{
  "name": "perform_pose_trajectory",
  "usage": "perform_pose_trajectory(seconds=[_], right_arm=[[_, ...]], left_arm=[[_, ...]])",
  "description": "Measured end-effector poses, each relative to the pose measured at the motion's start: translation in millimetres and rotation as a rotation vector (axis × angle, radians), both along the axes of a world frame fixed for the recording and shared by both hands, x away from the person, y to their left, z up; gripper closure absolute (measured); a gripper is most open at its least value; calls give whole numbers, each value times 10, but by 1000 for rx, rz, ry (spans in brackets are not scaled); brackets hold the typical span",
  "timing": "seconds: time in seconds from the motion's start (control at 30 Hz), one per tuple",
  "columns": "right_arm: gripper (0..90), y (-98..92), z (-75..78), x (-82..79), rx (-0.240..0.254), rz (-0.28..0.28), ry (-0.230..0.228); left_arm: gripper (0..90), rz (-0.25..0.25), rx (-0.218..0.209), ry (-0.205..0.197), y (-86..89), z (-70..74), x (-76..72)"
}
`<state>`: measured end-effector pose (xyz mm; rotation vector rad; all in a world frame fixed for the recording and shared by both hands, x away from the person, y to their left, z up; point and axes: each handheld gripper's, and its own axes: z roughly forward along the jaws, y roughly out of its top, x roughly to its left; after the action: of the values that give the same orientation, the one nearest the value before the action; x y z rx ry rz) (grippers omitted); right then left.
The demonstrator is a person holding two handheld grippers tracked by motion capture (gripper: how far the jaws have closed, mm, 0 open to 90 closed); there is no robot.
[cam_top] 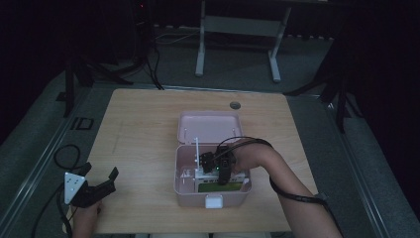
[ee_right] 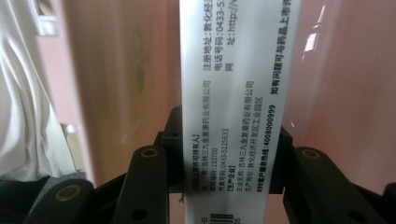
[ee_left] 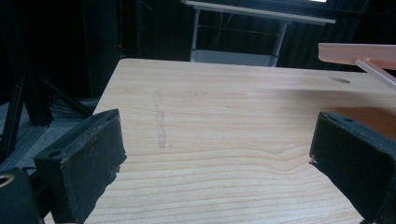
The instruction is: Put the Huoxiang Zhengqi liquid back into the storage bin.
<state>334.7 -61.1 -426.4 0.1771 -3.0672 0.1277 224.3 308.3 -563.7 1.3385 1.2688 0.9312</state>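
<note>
An open pink box [cam_top: 177,171] stands at the middle front of the wooden table [cam_top: 138,129], its lid [cam_top: 209,126] leaning back. My right gripper [cam_top: 221,166] reaches down inside it. In the right gripper view, the right gripper [ee_right: 229,156] is shut on the narrow side of a white medicine carton [ee_right: 238,84] printed with black text, close to the pink inner wall [ee_right: 336,93]. A green-topped pack [cam_top: 220,187] lies in the box's front. My left gripper [cam_top: 111,180] rests open at the table's front left; its jaws stand wide apart over bare wood, with the left gripper [ee_left: 215,154] holding nothing.
A white crumpled wrapping [ee_right: 23,93] sits beside the carton inside the box. A round cable hole [cam_top: 235,105] lies behind the lid. Cables [cam_top: 67,153] loop off the table's left edge. A white-legged desk [cam_top: 237,29] stands farther back in the dark room.
</note>
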Motion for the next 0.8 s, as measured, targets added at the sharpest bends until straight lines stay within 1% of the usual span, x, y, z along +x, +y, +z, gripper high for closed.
perform_pose_trajectory(seconds=[0.07,0.2,0.27,0.5,0.53,0.57,0.67,0.7,0.73,0.8], right_arm=[[629,0,-17,1,-1,0,2],[628,-7,-112,2,-3,2,10],[628,-14,-172,5,0,-8,12],[626,-34,-278,7,-9,-13,19],[626,-43,-323,8,-15,-13,16],[626,-43,-323,8,-15,-13,16],[622,-56,-416,19,-29,-17,9],[622,-56,-416,19,-29,-17,9],[622,-77,-414,34,-6,-29,15],[618,-84,-416,34,-5,-33,15]], left_arm=[[31,0,-1,0,1,0,0],[31,0,0,0,0,0,-1],[31,0,0,0,0,0,0],[31,0,0,0,0,0,1],[31,0,-1,0,0,0,1],[31,0,-1,0,1,0,1],[31,-1,0,0,1,0,0],[31,-1,0,0,0,0,0],[31,-1,0,0,1,0,-1],[31,-1,-1,0,2,0,-1]])
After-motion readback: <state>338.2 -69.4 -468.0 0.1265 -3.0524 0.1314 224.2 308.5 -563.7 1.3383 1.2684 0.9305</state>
